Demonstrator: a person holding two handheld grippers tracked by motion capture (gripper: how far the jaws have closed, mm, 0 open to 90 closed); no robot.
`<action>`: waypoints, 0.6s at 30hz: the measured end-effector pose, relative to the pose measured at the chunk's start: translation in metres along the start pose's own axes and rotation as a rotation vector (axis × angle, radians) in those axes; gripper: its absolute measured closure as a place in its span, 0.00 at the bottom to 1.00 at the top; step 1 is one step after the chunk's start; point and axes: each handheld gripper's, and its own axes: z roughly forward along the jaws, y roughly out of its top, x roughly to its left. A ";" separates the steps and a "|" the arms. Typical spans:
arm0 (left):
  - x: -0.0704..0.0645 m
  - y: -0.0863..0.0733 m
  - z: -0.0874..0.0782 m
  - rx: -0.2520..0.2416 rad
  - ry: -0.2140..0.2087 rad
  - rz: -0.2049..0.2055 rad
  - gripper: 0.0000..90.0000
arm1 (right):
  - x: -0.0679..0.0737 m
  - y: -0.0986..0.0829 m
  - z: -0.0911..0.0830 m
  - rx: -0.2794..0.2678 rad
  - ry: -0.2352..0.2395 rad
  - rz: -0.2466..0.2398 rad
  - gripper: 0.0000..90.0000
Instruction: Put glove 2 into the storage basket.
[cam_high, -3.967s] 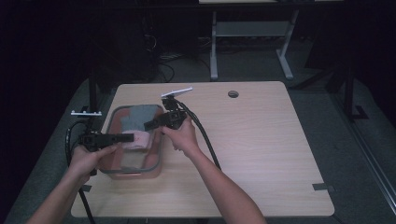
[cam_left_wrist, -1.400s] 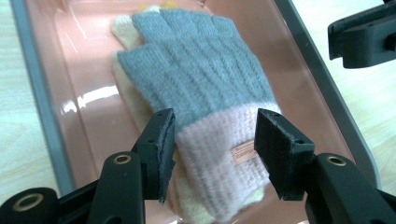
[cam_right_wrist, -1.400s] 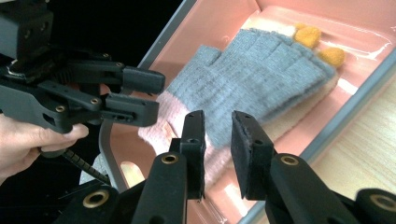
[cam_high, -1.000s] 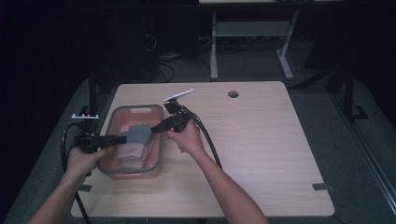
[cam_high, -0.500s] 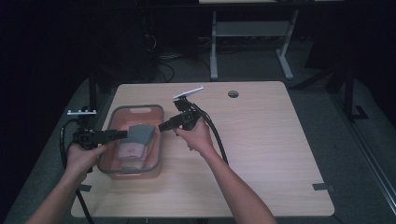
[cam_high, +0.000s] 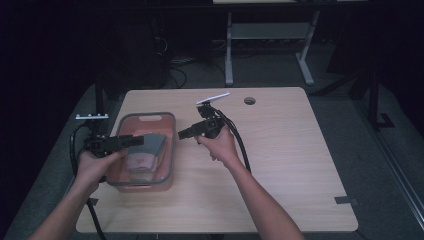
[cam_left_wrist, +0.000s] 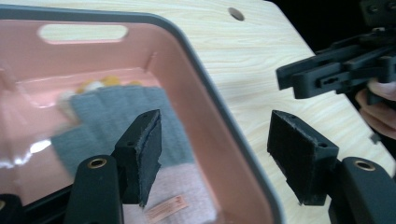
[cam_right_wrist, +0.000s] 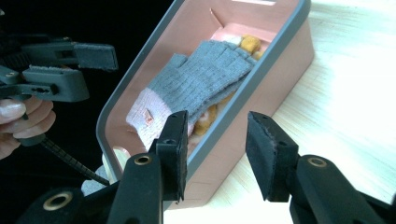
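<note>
Clearly the grey knitted glove (cam_right_wrist: 205, 84) lying in the pink bin (cam_right_wrist: 285, 51) on the worktop (cam_high: 290, 165) is light, limp and easily bunched, so I judge a pinch on its pale pink cuff would hold best. My left gripper (cam_left_wrist: 219, 163) and right gripper (cam_right_wrist: 215, 154) both have fingers apart, empty, at the bin's rim.

1. Light wood table (cam_high: 280, 170), round cable hole (cam_high: 249, 100) nr far edge.
2. Dark room, grey floor (cam_high: 395, 165).
3. 2nd desk's metal legs (cam_high: 229, 55) at back, cables (cam_high: 175, 62) on floor.
</note>
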 end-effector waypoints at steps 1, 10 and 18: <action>-0.002 0.000 0.001 0.000 -0.003 0.000 0.39 | -0.001 -0.001 -0.002 -0.005 0.002 0.003 0.65; -0.013 0.002 0.007 0.010 -0.026 0.007 0.39 | -0.014 -0.008 -0.015 -0.019 0.005 0.017 0.62; -0.023 0.005 0.014 0.023 -0.046 0.025 0.38 | -0.024 -0.016 -0.025 -0.029 0.006 0.034 0.60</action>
